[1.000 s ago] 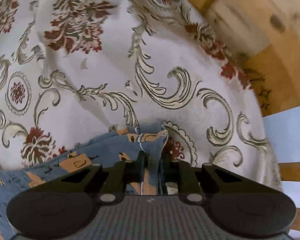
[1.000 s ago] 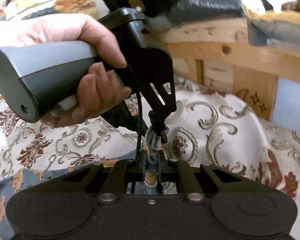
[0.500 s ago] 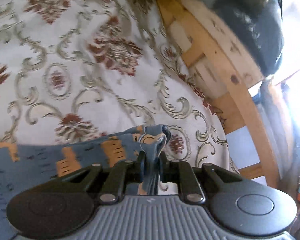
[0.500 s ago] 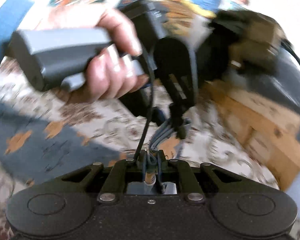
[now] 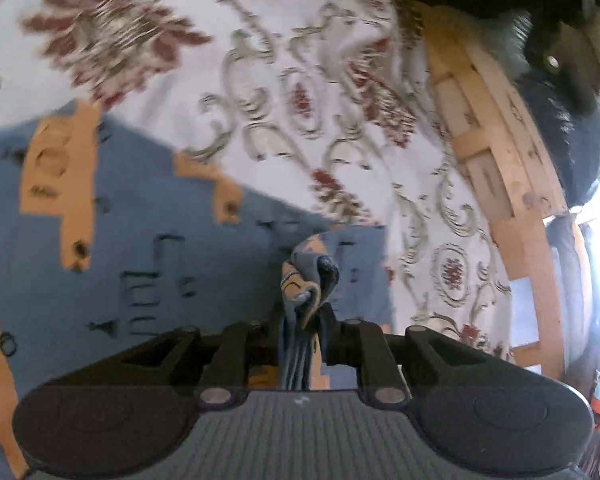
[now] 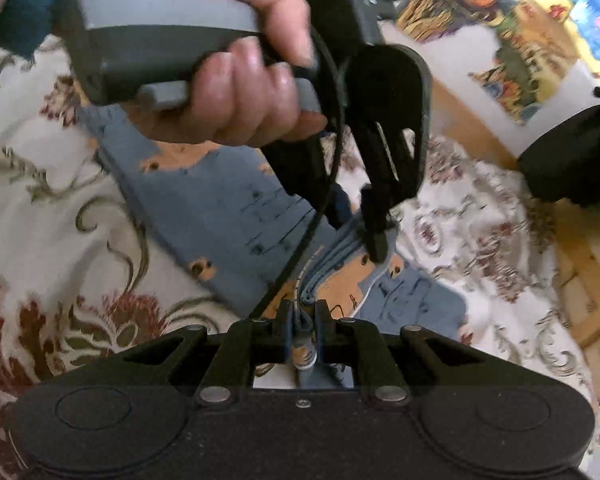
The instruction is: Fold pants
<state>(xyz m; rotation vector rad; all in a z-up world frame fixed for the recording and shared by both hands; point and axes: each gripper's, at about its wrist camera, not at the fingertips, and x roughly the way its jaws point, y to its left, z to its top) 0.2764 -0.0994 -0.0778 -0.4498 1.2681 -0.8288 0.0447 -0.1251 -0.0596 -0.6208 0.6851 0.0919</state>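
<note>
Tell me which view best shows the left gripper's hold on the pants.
The right wrist view: it shows the left gripper from outside, hand on its handle, pinching bunched blue pants. The left wrist view shows only its own fingers closed on layered fabric, blurred.

Cream bedspread with maroon flowers and olive scrolls fills both views, pale wooden bed frame curving from 1 to 4 o'clock in the left view, bright daylight at 3 o'clock, colourful cartoon print at 1 o'clock in the right view.
</note>
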